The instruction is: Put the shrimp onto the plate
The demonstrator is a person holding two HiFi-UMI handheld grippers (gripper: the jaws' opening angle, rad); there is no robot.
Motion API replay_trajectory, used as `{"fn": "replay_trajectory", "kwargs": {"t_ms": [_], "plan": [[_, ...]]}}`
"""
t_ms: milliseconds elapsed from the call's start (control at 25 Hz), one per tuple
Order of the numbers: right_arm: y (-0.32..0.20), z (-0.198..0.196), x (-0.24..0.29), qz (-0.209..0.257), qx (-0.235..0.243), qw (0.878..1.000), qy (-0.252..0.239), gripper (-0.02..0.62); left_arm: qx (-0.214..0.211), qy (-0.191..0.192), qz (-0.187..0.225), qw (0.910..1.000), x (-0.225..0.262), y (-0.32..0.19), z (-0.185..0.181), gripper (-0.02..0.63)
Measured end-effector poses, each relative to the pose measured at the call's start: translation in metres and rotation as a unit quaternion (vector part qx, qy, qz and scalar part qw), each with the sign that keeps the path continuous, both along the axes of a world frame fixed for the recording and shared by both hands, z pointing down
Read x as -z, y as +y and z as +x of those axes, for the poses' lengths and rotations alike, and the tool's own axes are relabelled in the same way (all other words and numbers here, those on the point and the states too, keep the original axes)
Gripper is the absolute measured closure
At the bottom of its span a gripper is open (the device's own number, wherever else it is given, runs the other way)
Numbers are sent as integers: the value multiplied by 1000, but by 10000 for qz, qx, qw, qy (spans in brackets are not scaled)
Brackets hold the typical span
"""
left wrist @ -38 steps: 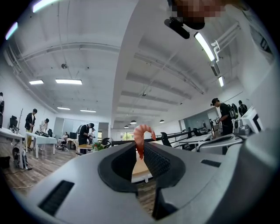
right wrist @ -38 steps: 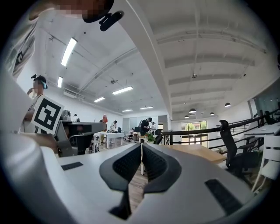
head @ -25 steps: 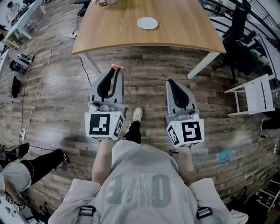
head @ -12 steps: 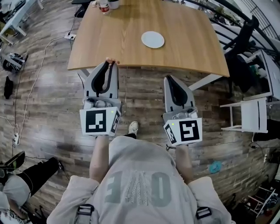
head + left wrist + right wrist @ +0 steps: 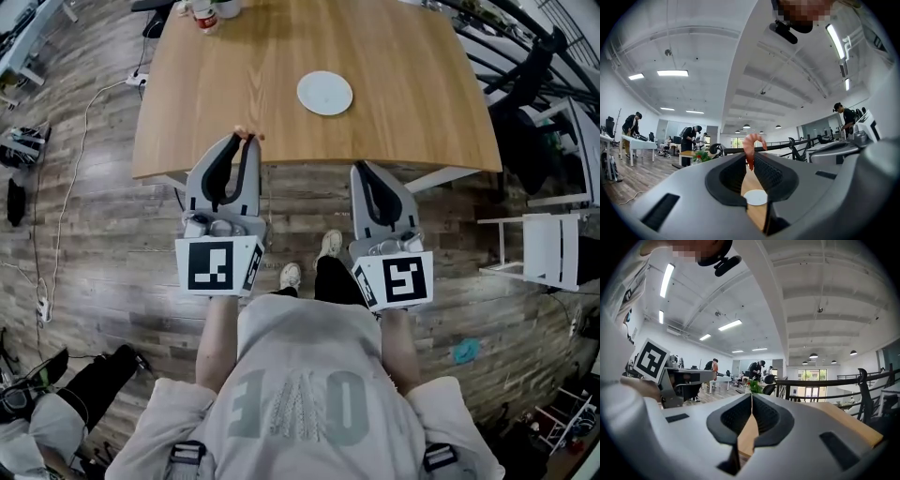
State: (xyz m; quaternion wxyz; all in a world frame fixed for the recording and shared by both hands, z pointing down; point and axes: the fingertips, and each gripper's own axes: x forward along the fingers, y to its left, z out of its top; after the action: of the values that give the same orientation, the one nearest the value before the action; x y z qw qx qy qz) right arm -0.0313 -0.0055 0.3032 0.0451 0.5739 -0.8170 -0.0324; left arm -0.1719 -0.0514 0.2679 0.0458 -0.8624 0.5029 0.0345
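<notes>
The left gripper (image 5: 246, 141) pinches the shrimp (image 5: 753, 146) at its jaw tips, at the table (image 5: 403, 103) edge; the plate (image 5: 324, 93) lies farther in; the right gripper (image 5: 364, 172) is pressed together, empty.

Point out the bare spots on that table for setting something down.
Bare wood lies left of the plate, toward the table edge on that side, and right of it to the right edge. Only the far left corner is crowded, with small containers.
</notes>
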Motion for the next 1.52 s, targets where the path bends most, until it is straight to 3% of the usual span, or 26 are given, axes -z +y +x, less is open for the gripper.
{"fn": "replay_trajectory", "kwargs": {"t_ms": [200, 400, 520, 640, 1000, 1200, 1520], "plan": [[-54, 32, -4, -38, 163, 9994, -297, 574, 27, -122, -20, 9999, -5, -43, 35, 549], [-108, 61, 10, 137, 412, 9984, -374, 574, 193, -187, 223, 9994, 21, -89, 63, 549], [-138, 75, 17, 159, 616, 9971, -416, 574, 231, -417, 387, 9981, 32, -117, 83, 549], [-162, 93, 18, 144, 792, 9955, -491, 574, 291, -631, 185, 9974, 21, -139, 105, 549], [-213, 130, 26, 396, 986, 9925, -604, 574, 436, -537, 182, 9974, 18, -194, 145, 549], [-228, 140, 33, 380, 869, 9945, -451, 574, 213, -660, 147, 9975, 15, -218, 157, 549], [-260, 162, 23, 121, 606, 9970, -464, 574, -174, -844, -336, 9957, -22, -267, 188, 549]]}}
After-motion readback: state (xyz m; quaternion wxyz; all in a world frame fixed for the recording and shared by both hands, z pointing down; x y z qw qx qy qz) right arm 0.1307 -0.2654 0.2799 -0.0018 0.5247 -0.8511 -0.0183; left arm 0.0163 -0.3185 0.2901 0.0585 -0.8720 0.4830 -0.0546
